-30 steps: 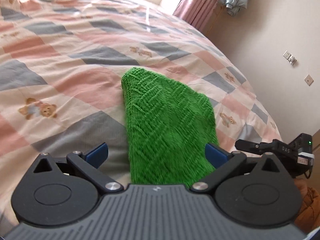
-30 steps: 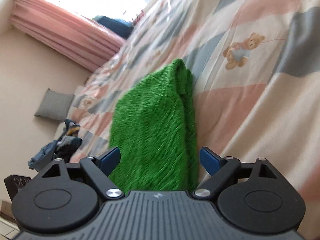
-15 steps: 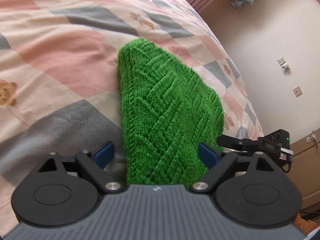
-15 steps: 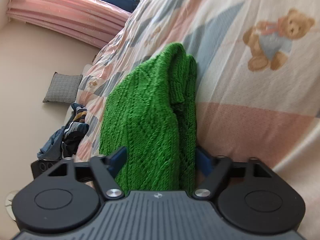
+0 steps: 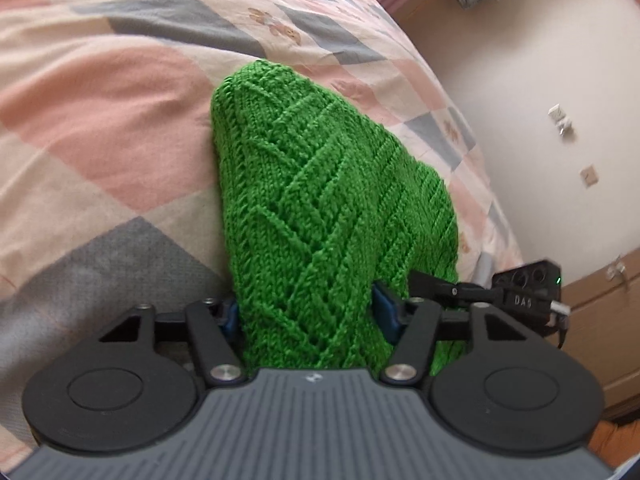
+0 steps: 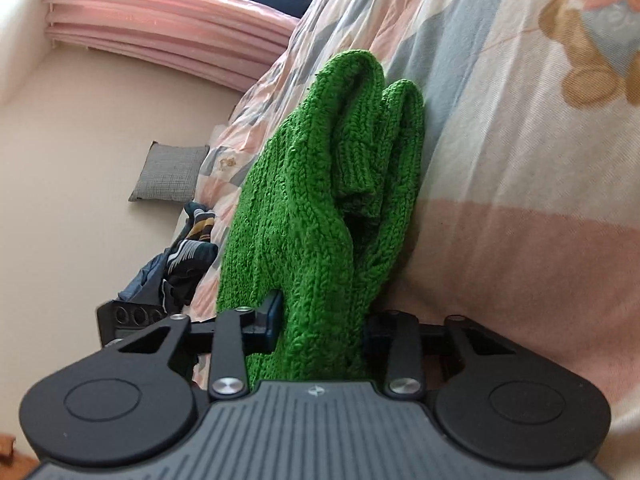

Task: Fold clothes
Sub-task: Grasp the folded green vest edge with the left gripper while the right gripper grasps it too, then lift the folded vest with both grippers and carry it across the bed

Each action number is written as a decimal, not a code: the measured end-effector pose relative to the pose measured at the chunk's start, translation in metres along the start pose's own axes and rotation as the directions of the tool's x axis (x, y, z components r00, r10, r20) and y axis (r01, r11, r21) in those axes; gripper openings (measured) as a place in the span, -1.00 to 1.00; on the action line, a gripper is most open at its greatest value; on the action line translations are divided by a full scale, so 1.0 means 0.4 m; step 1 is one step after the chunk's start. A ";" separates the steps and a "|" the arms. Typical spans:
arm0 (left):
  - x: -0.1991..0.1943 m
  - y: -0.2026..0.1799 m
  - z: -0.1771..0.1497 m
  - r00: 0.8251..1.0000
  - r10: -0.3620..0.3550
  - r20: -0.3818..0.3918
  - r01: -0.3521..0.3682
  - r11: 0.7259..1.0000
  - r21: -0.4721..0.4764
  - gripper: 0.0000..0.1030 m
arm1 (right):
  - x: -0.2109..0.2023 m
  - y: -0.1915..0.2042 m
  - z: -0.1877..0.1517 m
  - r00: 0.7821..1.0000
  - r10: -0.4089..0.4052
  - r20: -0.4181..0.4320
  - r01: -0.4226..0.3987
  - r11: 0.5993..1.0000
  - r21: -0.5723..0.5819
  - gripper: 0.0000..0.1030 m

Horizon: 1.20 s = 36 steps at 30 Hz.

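We see a green knitted sweater (image 5: 320, 216) lying folded on a bed, on a quilt (image 5: 100, 120) with pink, grey and cream patches and small printed teddy bears. The sweater is a thick bundle with a ribbed, slanting pattern. In the right wrist view one ribbed cuff (image 6: 356, 168) is tucked between its layers, and the far end shows two rounded folds.

The near edge of the sweater sits between the fingers of both grippers. The left gripper (image 5: 308, 316) has its blue pads against the knit on both sides, and the fabric bulges between them, so we read it as pinching the sweater; its jaws have just been closing. The right gripper (image 6: 320, 324) pinches the same near edge, more narrowly, with the knit squeezed between its pads; its jaws have also just been closing. In the left wrist view the right gripper (image 5: 500, 296) appears just beside the sweater at the right.

Around the bed we see a cream wall (image 5: 540, 80), pink curtains (image 6: 160, 40) under a bright window, a small grey cushion (image 6: 172, 176) and a heap of dark clothes (image 6: 180, 256) by the bed's edge. At the far right of the left view there is a wooden cabinet (image 5: 600, 320).
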<state>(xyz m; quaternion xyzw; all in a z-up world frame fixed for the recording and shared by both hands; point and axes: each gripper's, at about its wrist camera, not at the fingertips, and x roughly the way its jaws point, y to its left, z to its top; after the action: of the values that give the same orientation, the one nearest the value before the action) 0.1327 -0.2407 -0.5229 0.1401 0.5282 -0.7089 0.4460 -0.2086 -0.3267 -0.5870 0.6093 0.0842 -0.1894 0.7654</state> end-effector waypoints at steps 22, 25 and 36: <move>0.399 -0.677 0.226 0.928 -0.172 -0.330 0.207 0.976 0.074 -0.21 | -0.700 0.164 0.228 0.904 -0.394 0.167 0.364 0.913 0.188 -0.41; 0.542 -0.818 0.240 0.916 -0.224 -0.331 0.266 0.960 0.085 -0.21 | -0.865 0.120 0.314 0.867 -0.455 0.204 0.422 0.887 0.185 -0.41; 1.003 -1.149 0.325 0.924 -0.316 -0.214 0.329 0.944 0.024 -0.21 | -1.263 -0.112 0.715 0.793 -0.584 0.174 0.600 0.799 -0.052 -0.41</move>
<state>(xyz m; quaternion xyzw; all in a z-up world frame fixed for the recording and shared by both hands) -0.4163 -0.5284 -0.4526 0.1377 0.5662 -0.7695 0.2613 -0.7169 -0.5160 -0.3760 0.4953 0.2228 -0.4599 0.7025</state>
